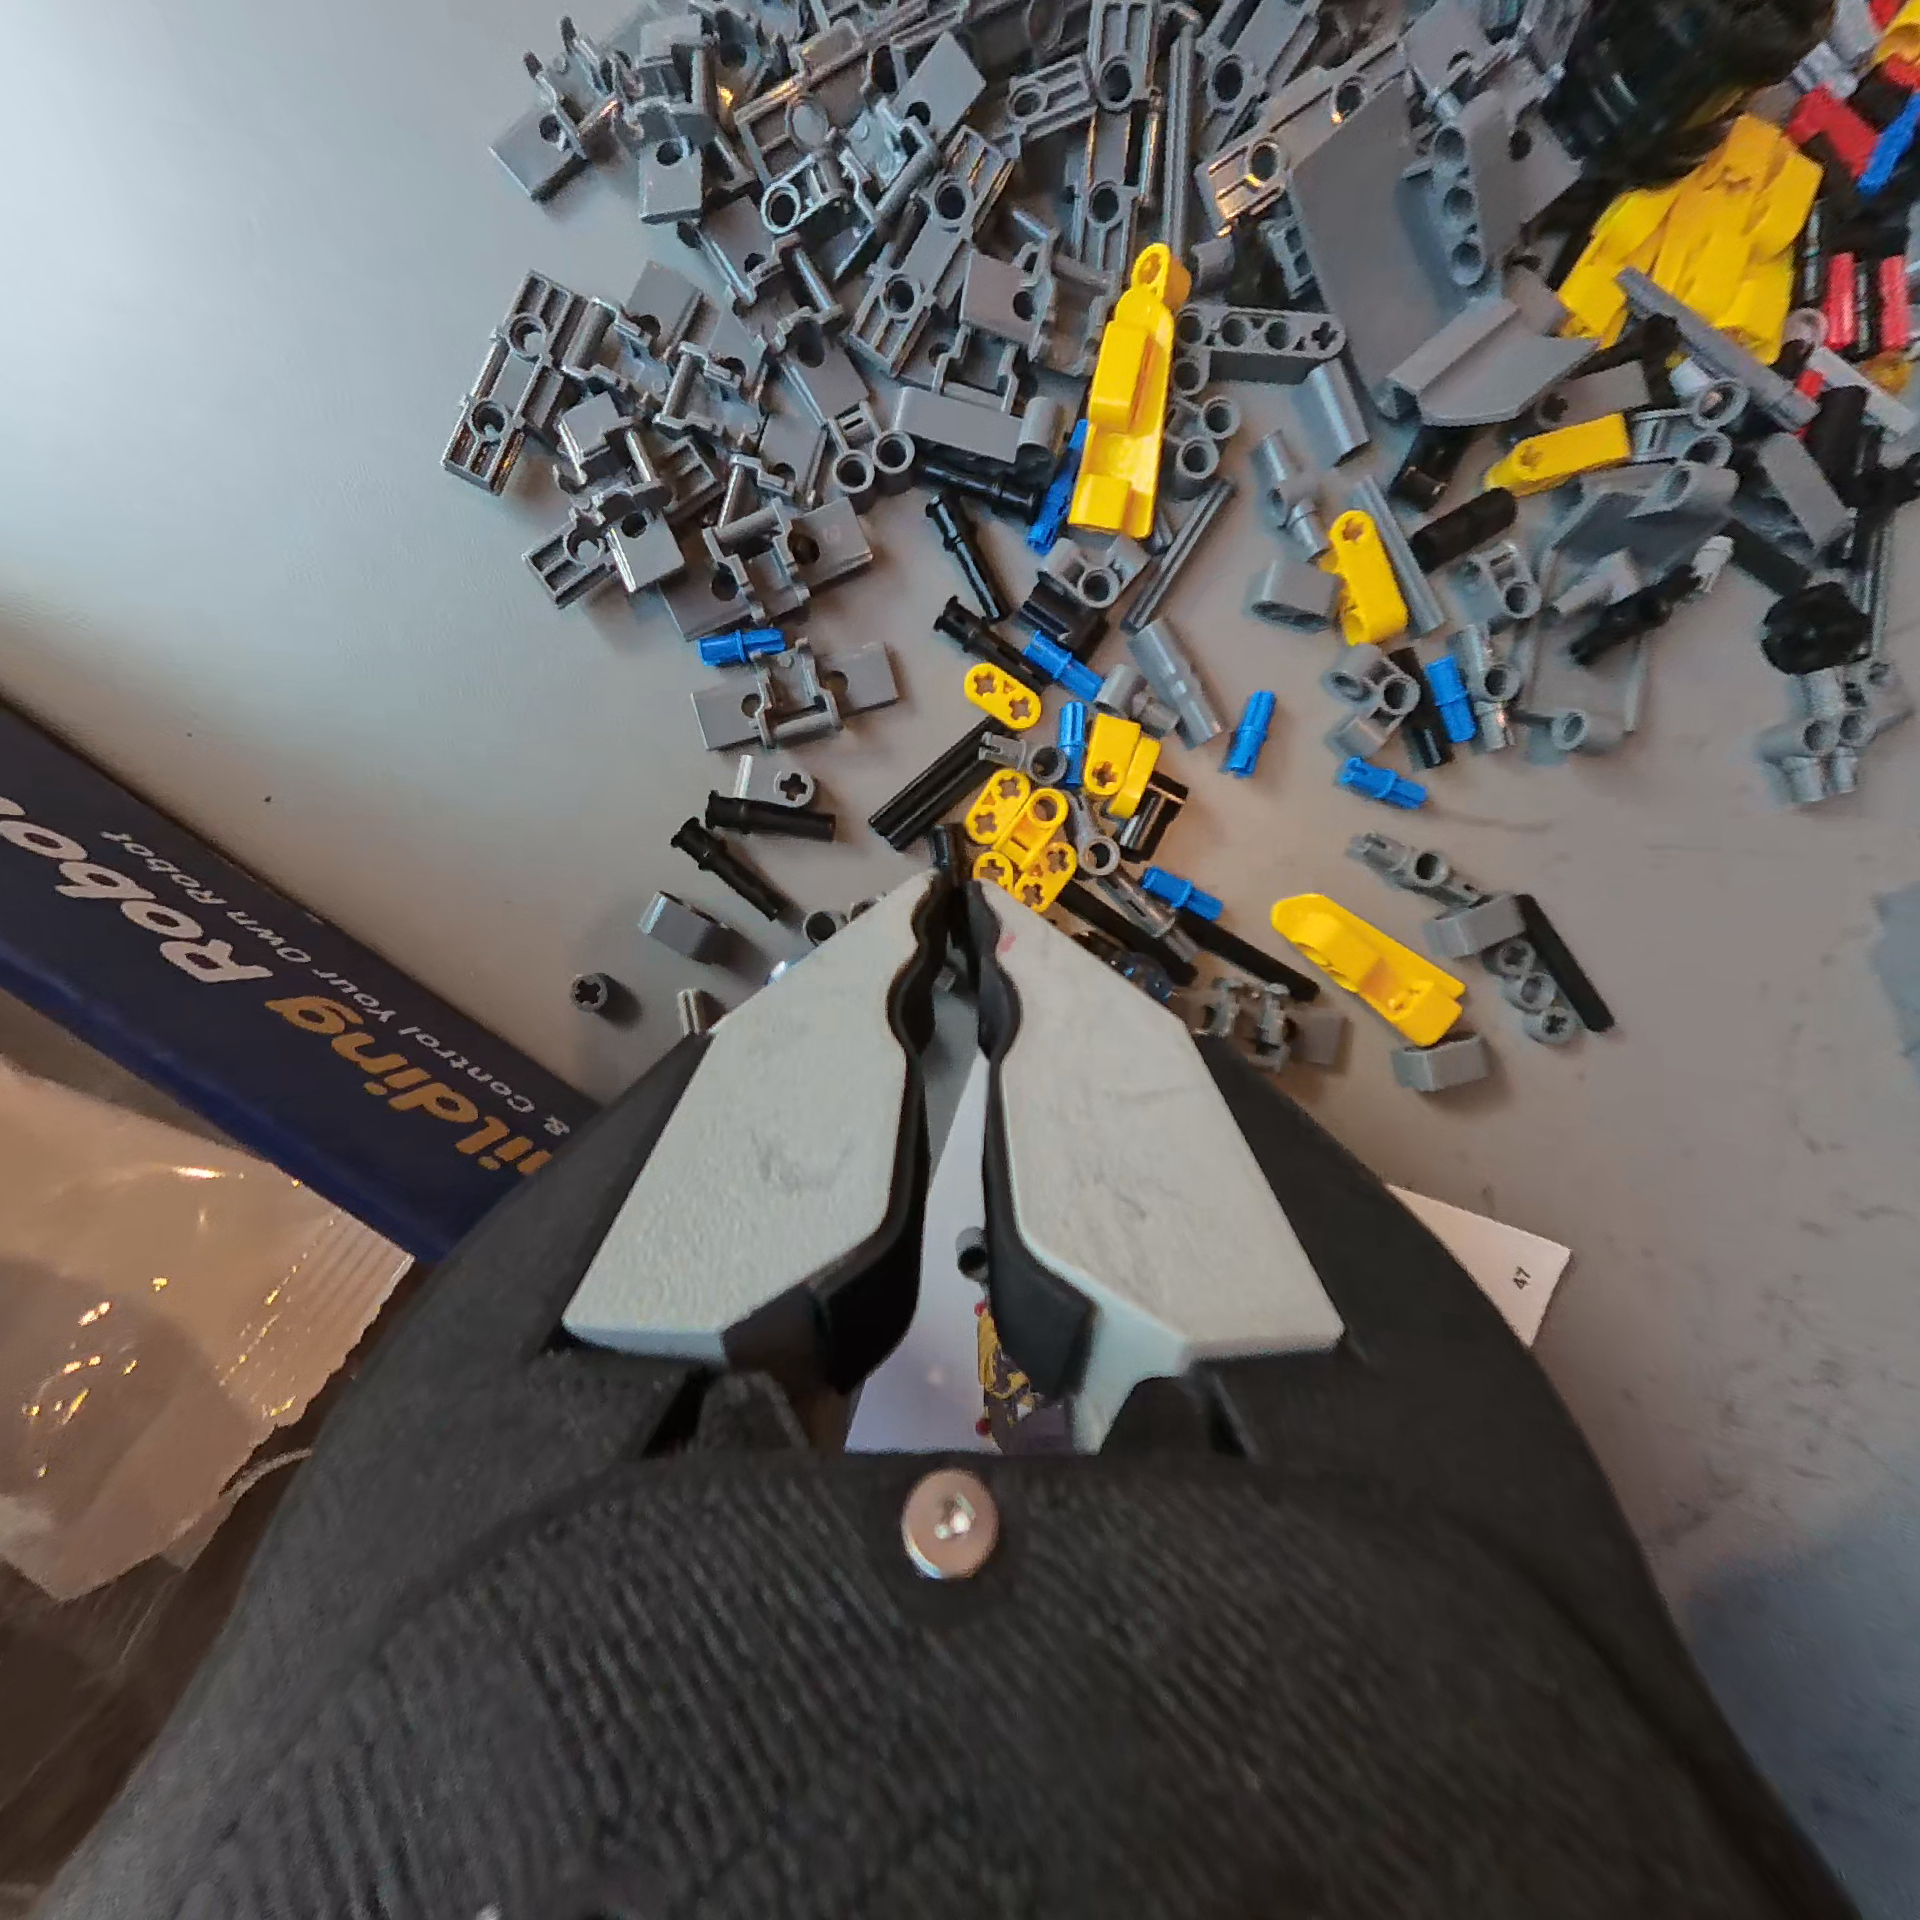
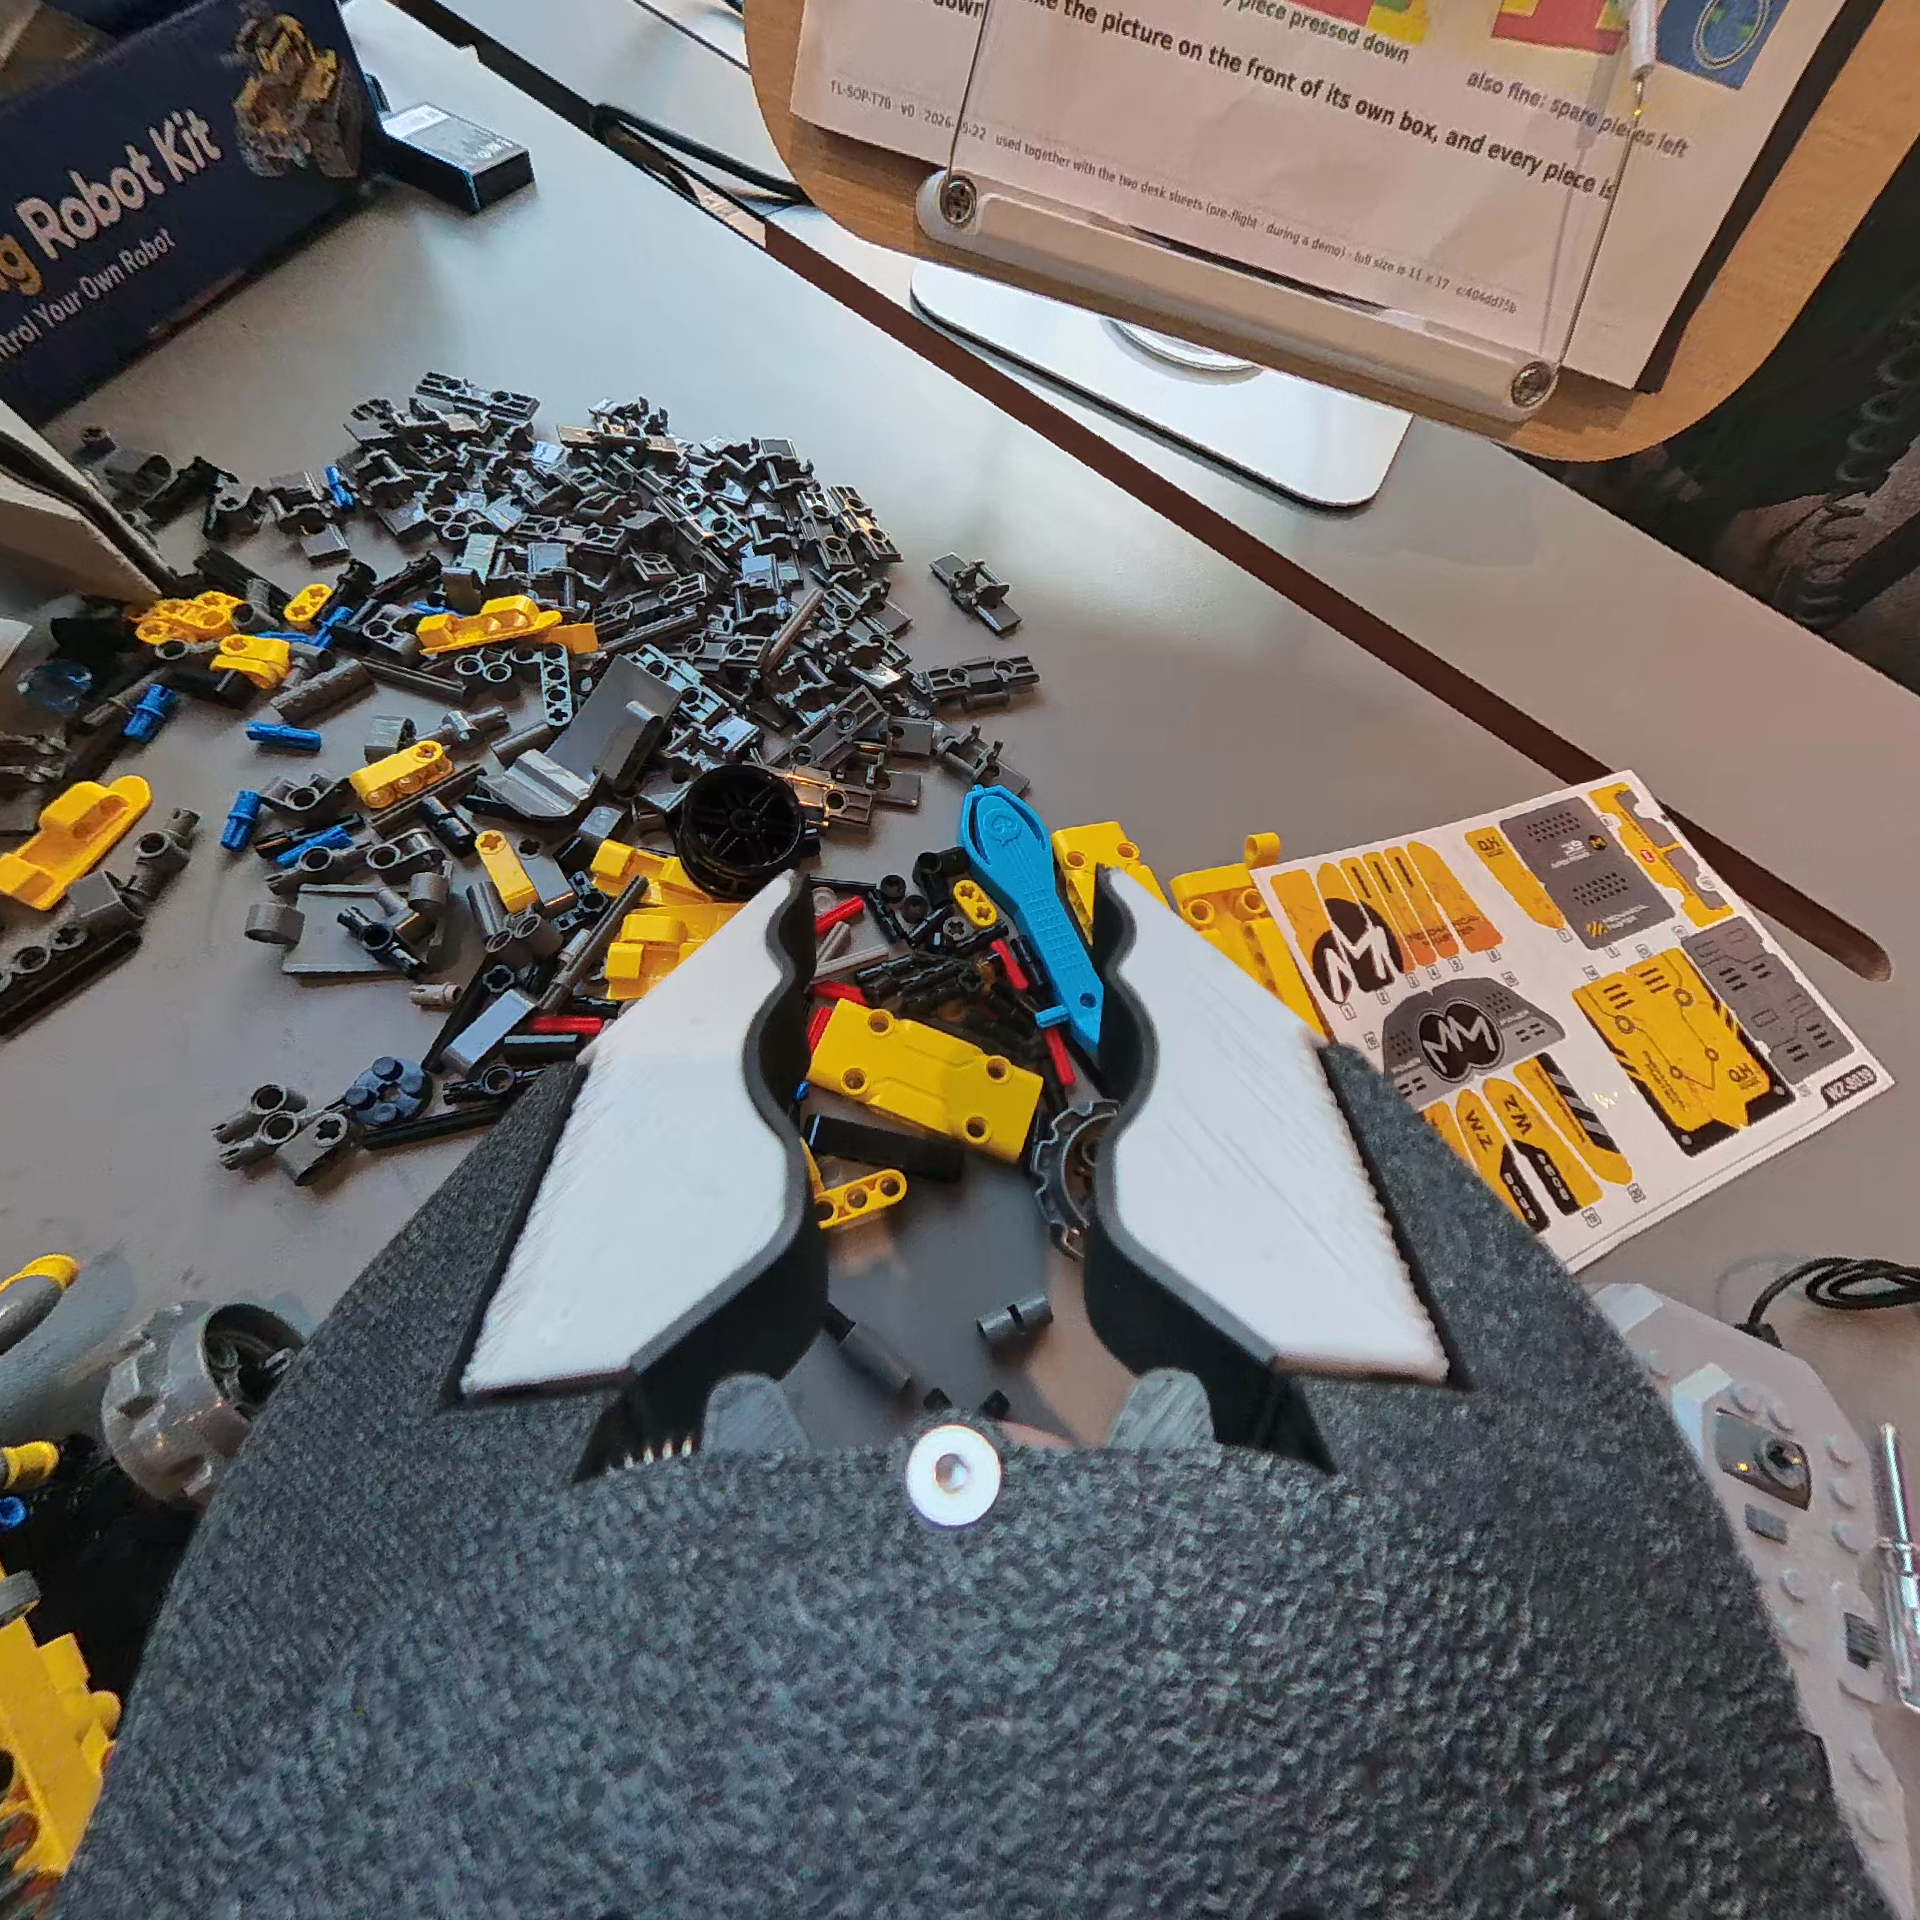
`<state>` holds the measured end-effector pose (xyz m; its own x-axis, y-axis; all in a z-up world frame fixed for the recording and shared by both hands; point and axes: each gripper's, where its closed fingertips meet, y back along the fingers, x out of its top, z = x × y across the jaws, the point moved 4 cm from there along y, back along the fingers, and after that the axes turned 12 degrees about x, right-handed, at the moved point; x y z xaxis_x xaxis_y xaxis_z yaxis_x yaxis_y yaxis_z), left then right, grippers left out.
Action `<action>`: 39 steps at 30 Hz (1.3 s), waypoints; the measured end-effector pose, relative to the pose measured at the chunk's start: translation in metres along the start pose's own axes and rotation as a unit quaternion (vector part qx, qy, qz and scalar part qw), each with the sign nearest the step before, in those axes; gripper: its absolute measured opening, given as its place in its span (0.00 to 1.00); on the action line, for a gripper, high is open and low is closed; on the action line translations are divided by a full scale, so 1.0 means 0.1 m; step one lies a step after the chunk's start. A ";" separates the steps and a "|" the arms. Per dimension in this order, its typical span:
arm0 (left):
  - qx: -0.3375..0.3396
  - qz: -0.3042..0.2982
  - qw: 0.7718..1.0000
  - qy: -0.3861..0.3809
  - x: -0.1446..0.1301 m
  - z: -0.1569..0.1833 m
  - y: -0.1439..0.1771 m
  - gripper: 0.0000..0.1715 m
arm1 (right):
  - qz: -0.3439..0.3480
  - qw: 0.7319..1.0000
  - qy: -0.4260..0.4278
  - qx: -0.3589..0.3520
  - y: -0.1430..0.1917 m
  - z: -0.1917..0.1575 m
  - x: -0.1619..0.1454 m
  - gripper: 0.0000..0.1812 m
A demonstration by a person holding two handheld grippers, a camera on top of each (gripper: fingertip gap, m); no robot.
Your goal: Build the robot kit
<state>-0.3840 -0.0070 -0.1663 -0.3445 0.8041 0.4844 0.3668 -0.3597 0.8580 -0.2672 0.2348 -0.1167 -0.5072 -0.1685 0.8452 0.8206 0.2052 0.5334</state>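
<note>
The left gripper (image 1: 958, 896) is almost shut, tips touching small yellow pieces (image 1: 1023, 831); whether it grips anything cannot be told. The right gripper (image 2: 951, 894) is wide open, empty, above a yellow block (image 2: 925, 1070) lying crosswise.

Before me I count one blue plastic brick-separator tool (image 2: 1023, 914), one black spoked plastic wheel (image 2: 740, 828), one printed yellow-and-grey sticker sheet (image 2: 1579, 997) and one dark blue cardboard kit box (image 2: 156, 197) (the loose grey connector pieces (image 2: 644, 582) are too many to count).
</note>
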 end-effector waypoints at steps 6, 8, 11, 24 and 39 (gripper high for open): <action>0.000 0.003 1.000 0.001 0.00 0.00 0.00 0.00 | 0.002 1.000 -0.001 0.002 0.01 0.00 0.01 0.29; -0.004 0.004 1.000 0.004 0.00 0.00 -0.01 0.00 | 0.003 1.000 -0.001 0.002 0.02 0.00 0.01 0.29; -0.001 0.005 1.000 0.010 0.00 -0.03 -0.01 0.04 | 0.003 1.000 0.000 0.002 0.01 -0.01 0.01 0.29; -0.022 0.023 0.999 0.023 0.06 0.00 -0.06 0.03 | -0.001 1.000 0.007 0.006 -0.02 -0.04 0.01 0.29; -0.008 0.039 0.999 0.022 0.11 -0.05 -0.01 0.00 | 0.003 1.000 0.006 0.007 0.00 -0.04 0.02 0.29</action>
<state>-0.3927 -0.0002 -0.1612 -0.3539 0.7513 0.5571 0.3809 -0.4283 0.8194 -0.2666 0.2307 -0.1151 -0.4993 -0.1786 0.8478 0.8199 0.2189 0.5290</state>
